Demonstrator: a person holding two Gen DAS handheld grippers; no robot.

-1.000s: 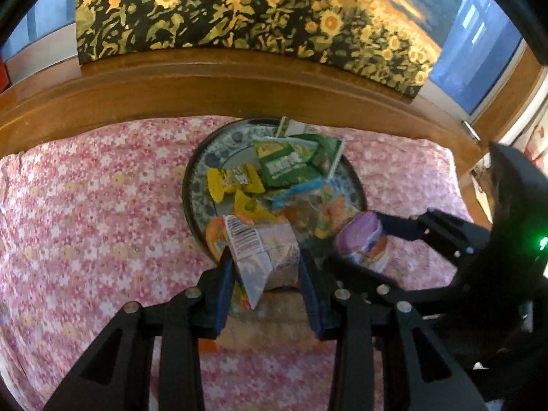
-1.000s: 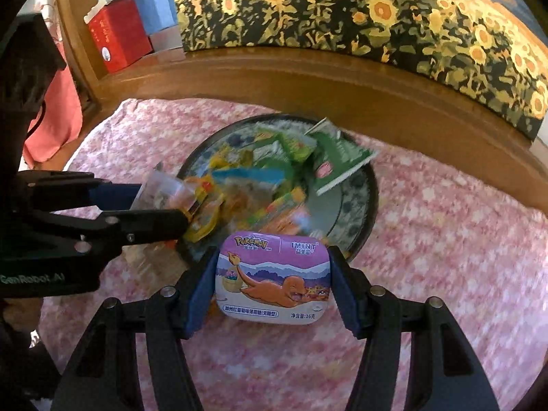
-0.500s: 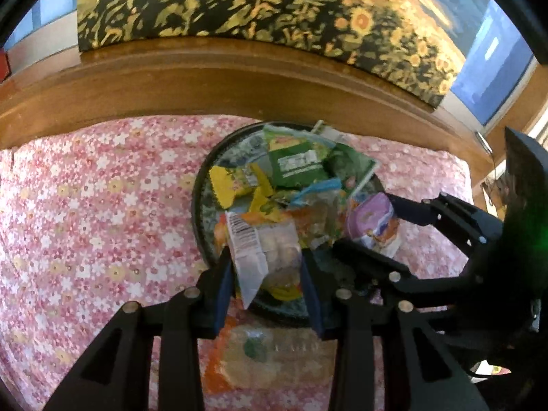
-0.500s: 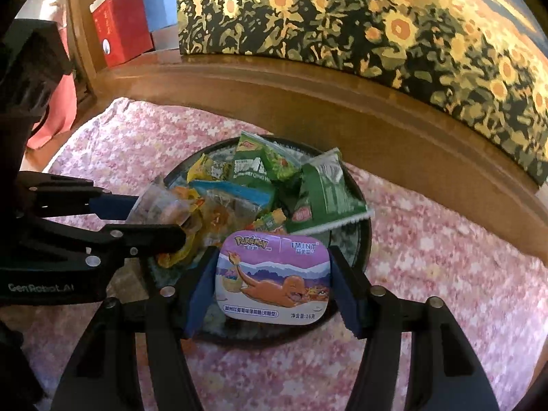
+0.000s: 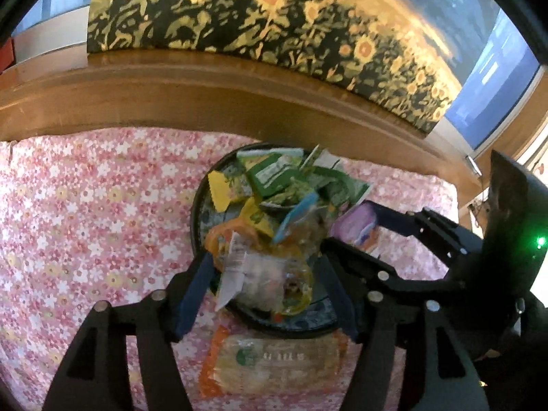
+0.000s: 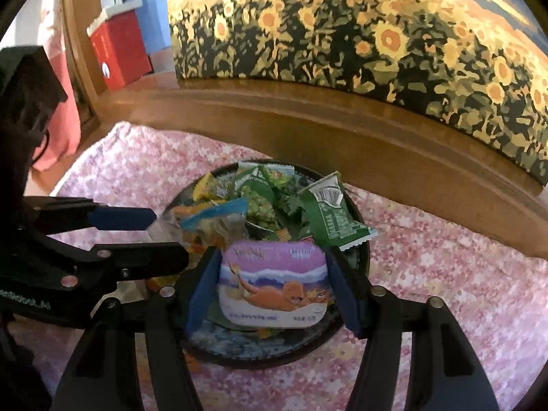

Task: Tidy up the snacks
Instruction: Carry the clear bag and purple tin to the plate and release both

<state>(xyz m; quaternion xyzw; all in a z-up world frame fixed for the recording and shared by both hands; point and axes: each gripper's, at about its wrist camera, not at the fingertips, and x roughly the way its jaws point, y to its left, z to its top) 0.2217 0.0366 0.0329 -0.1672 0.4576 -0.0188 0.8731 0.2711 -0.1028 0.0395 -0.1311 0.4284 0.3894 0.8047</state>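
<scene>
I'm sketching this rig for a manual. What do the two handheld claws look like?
Both look alike. The left claw and the right claw are matte black, with angular linkage arms joined by round silver rivets and flat blue pads on the inner faces of the fingers. The left one's body bears white lettering on its side, partly cut off. The right one's body shows a small green light. No sleeves or cables are clearly visible.

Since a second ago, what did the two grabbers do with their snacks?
The left gripper has just been opening, letting its clear crinkly snack packet drop onto the round dark tray. Both grippers moved in over the tray. The right gripper still clamps the purple cartoon mint tin; the pile of snacks stayed put.
</scene>
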